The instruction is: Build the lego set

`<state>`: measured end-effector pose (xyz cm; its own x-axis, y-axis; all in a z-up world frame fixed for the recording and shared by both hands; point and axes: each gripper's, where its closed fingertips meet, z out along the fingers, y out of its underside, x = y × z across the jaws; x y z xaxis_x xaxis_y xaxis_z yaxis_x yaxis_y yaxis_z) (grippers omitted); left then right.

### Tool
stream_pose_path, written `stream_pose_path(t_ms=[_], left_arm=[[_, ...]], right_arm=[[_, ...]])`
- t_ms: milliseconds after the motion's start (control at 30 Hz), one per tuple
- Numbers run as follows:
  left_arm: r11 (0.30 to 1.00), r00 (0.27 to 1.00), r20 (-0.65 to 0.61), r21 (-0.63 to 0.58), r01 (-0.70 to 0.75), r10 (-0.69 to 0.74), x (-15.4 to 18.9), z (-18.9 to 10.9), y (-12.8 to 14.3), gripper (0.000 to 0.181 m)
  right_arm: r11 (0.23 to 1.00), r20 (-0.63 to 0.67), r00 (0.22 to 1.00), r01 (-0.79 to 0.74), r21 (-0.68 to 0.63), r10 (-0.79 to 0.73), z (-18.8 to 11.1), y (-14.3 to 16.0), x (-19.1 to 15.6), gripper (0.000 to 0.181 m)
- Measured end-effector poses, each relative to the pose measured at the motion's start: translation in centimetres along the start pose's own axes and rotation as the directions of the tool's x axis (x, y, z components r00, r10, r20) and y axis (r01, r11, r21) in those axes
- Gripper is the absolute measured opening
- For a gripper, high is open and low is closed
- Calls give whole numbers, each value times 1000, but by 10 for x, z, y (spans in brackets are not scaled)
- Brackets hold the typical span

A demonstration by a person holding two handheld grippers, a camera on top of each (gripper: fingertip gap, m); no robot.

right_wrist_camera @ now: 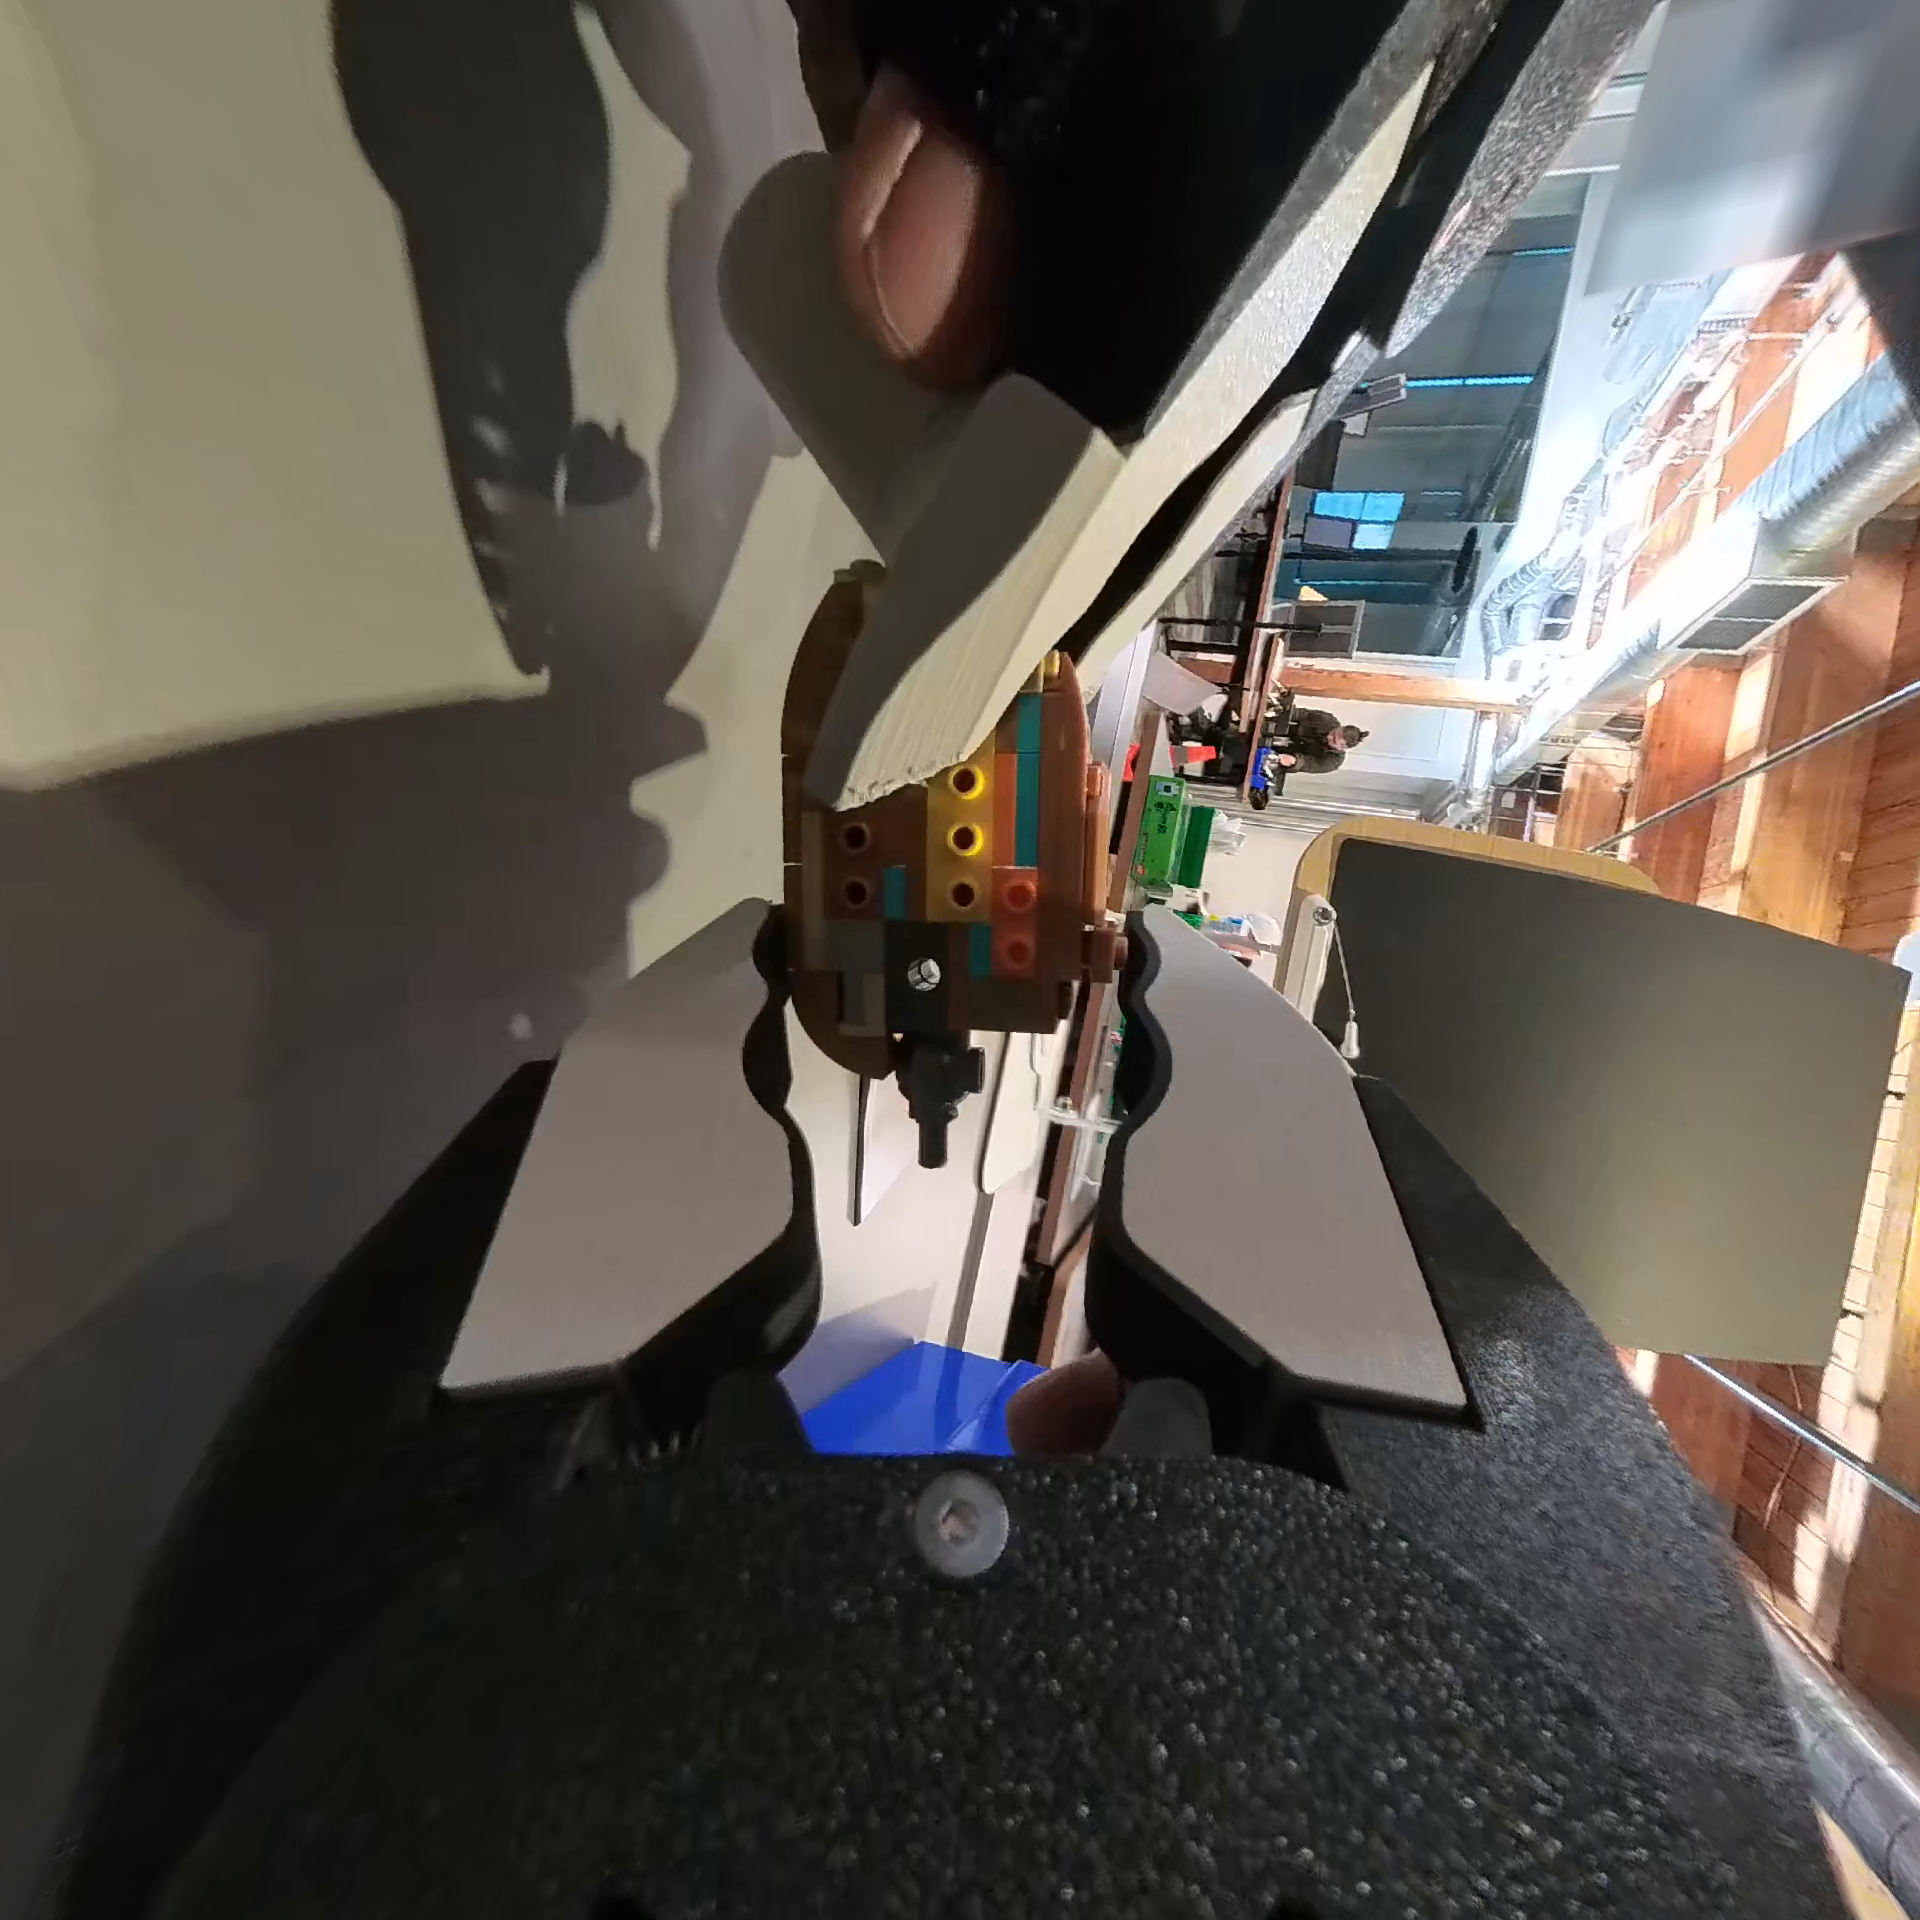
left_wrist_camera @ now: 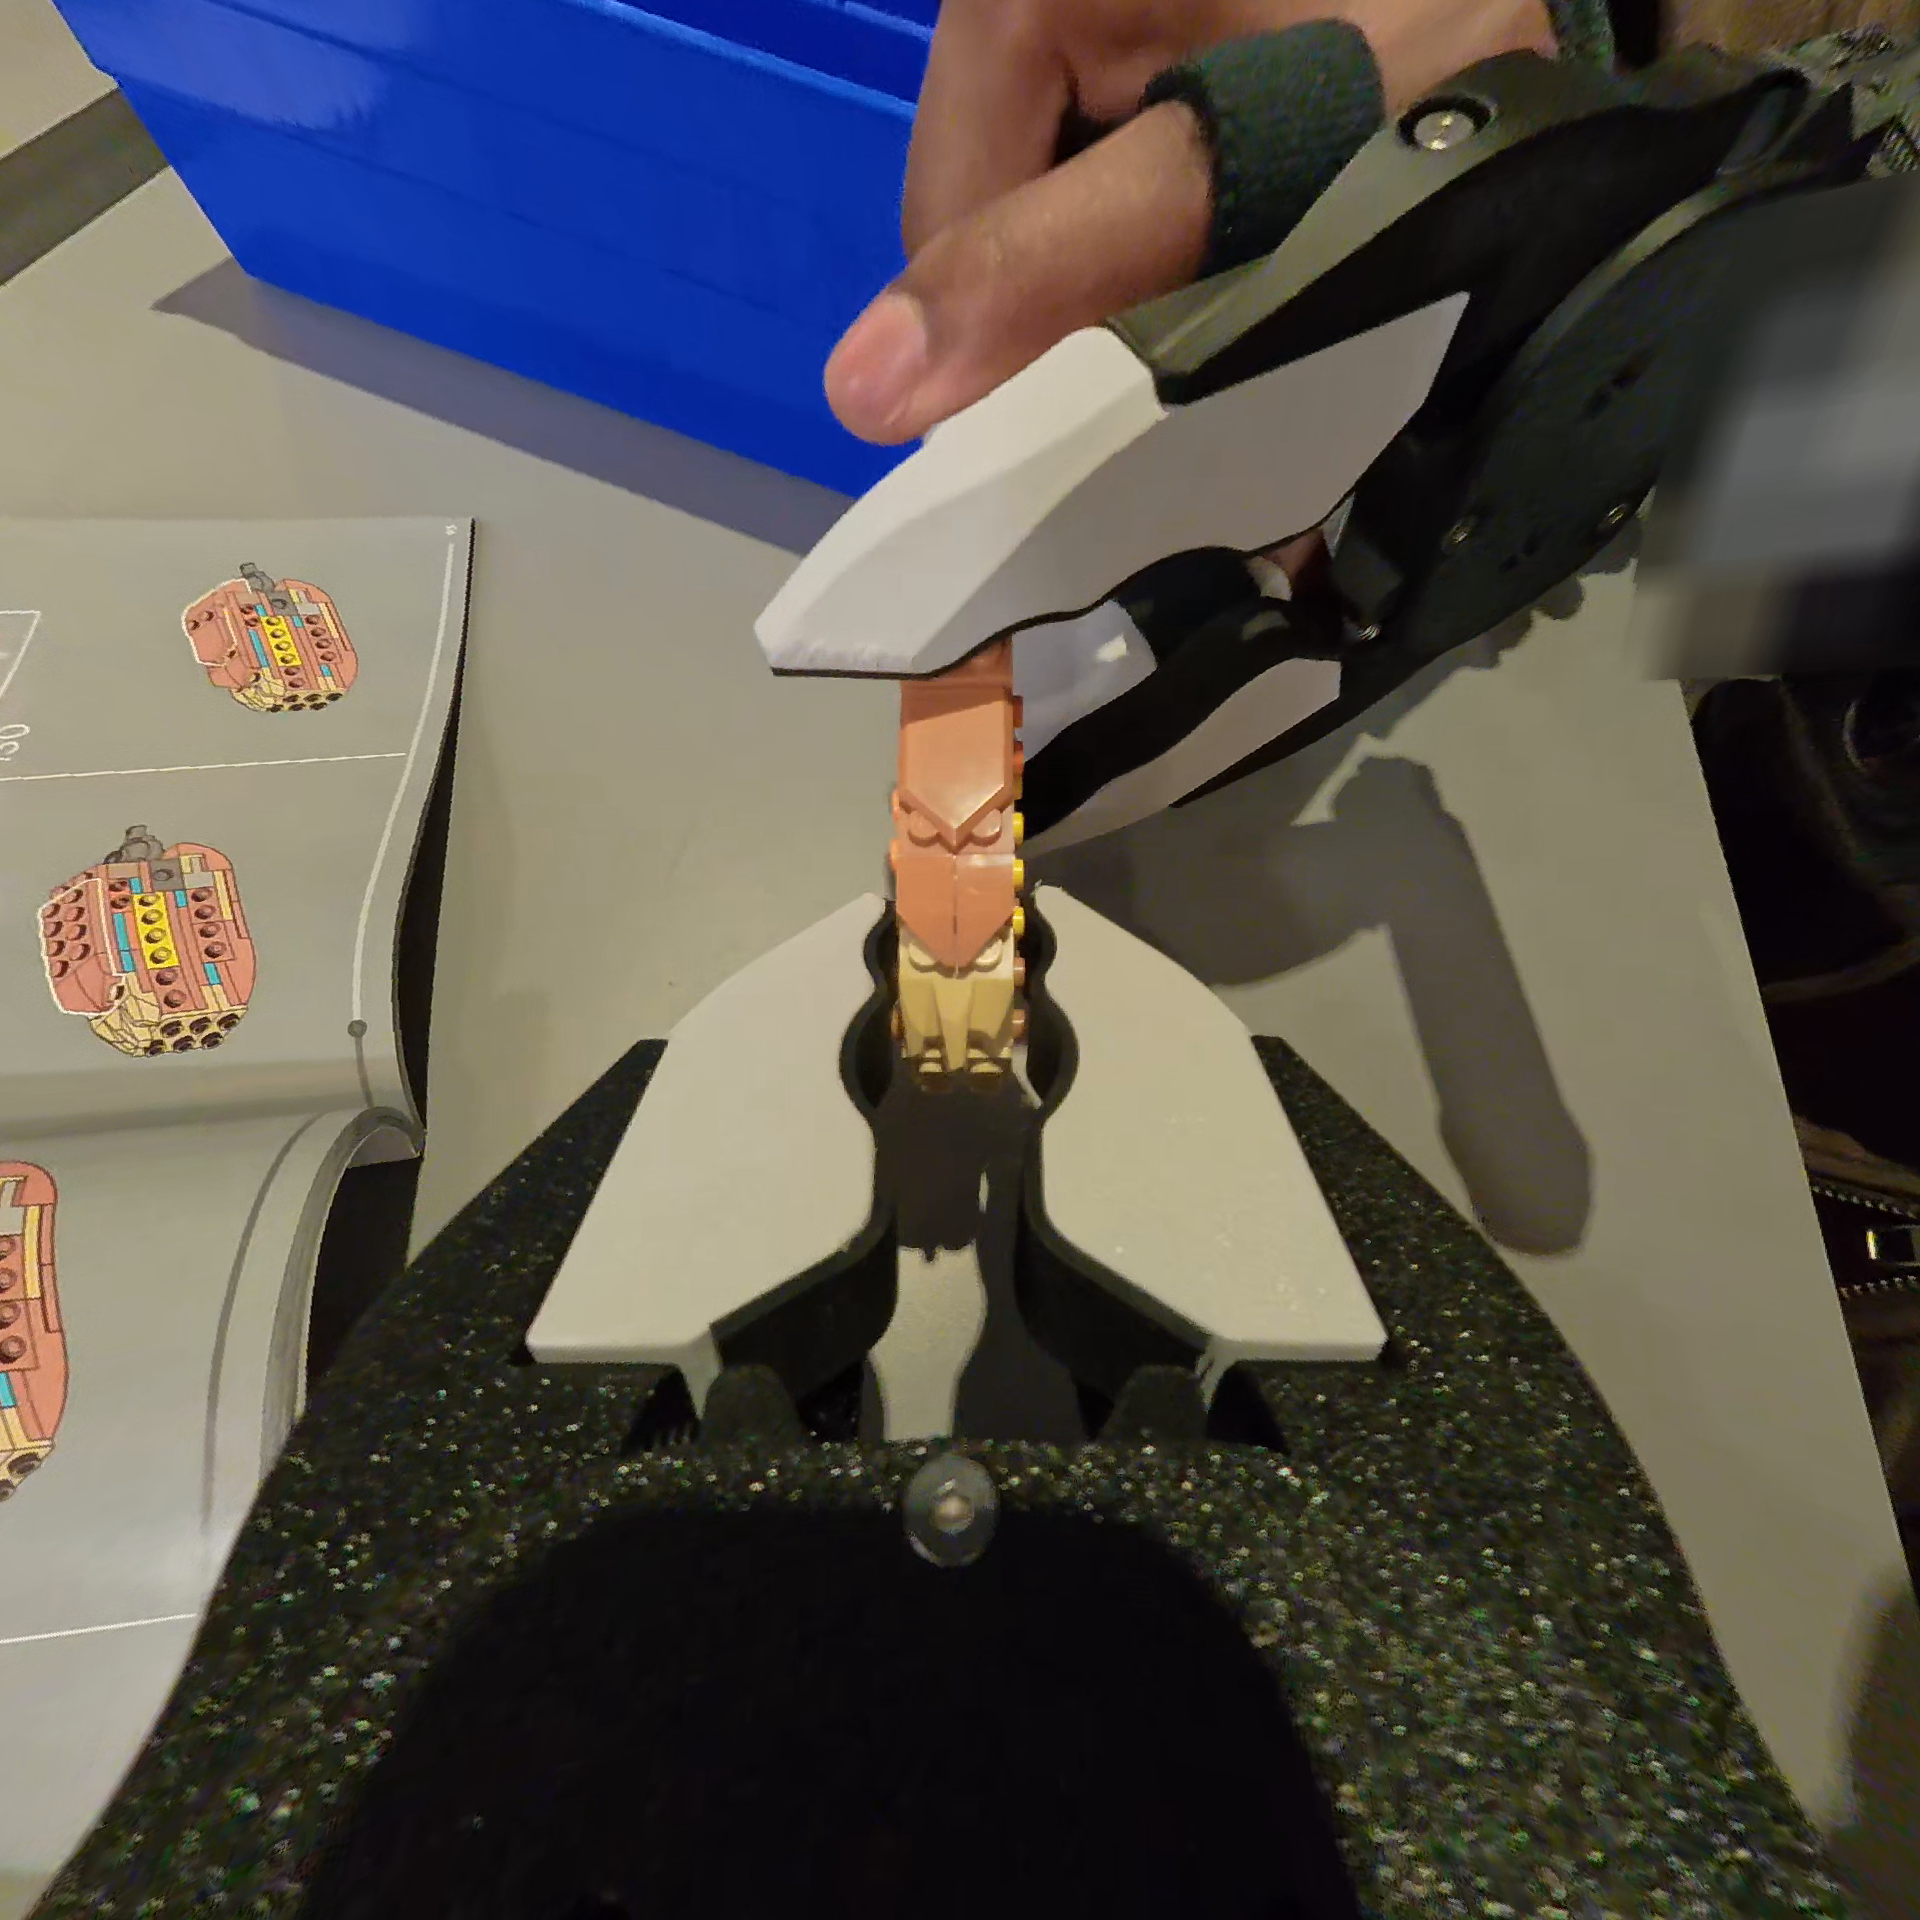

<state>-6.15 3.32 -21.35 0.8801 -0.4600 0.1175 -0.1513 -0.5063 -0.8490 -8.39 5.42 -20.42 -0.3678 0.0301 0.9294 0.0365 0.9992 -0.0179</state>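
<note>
Gripping the lego model [left_wrist_camera: 961,914] w/ both claws above the grey bench [left_wrist_camera: 644,727]: my left claw [left_wrist_camera: 961,1023] is pinching its tan lower end, edge-on to me. My right claw [right_wrist_camera: 945,935] is clamping the sides of its studded brown face, w/ its fingers [left_wrist_camera: 935,561] capping the top. An instruction booklet [left_wrist_camera: 218,810] is lying open at left, near a blue bin [left_wrist_camera: 540,187].
</note>
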Motion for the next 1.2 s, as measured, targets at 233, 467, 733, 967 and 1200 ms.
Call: stream_pose_path(t_ms=[233,467,733,967,1200], left_arm=[[1000,1000,-17,8,19,-19,1,1,0,22],[999,999,-29,-1,40,-40,2,3,1,22],[998,998,-18,3,56,-56,-1,2,1,22],[996,996,-23,18,90,-90,-3,1,0,22],[992,992,-39,39,118,-117,-3,0,-2,22]], right_arm=[[1000,40,999,-4,6,4,-1,1,-1,60],[1000,64,998,9,-11,-8,-2,2,-4,60],[999,41,999,-29,-30,30,0,3,-4,60],[998,-20,1000,-19,-55,18,0,10,0,62],[999,-82,997,10,-48,-14,-1,7,5,60]])
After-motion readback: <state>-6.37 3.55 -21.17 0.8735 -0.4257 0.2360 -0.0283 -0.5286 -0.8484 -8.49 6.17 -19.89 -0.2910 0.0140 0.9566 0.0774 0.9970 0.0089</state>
